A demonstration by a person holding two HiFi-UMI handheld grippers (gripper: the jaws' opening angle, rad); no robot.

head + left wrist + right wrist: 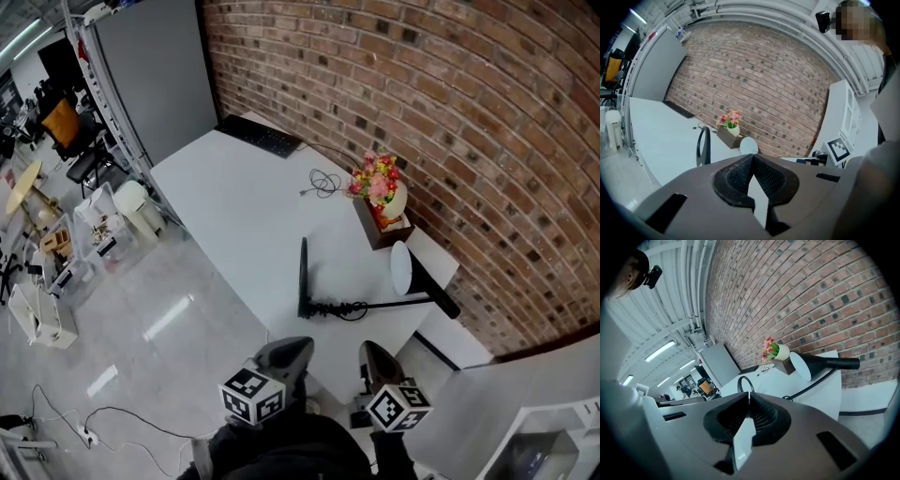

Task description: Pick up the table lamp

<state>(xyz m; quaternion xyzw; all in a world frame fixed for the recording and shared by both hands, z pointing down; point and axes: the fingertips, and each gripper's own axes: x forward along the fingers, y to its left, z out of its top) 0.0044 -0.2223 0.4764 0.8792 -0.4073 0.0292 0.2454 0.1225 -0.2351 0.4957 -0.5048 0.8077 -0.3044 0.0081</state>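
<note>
The black table lamp [375, 306] lies on its side on the white table [239, 211], near the table's right end. Its ring-shaped base [303, 278] stands on edge, and its shade [412, 270] shows a white inside. My left gripper [298, 345] and right gripper [368, 349] hang side by side short of the table's near edge, both apart from the lamp. The left gripper [753, 159] is shut with nothing in it; the lamp's base [702, 145] shows beyond it. The right gripper [749, 395] is also shut and empty, with the shade [811, 364] ahead to its right.
A pot of flowers [380, 192] in a brown box stands by the brick wall [450, 112], just behind the shade. A loose cable [323, 183] and a black keyboard [260, 136] lie farther along the table. Clutter and cords cover the floor at left [56, 272].
</note>
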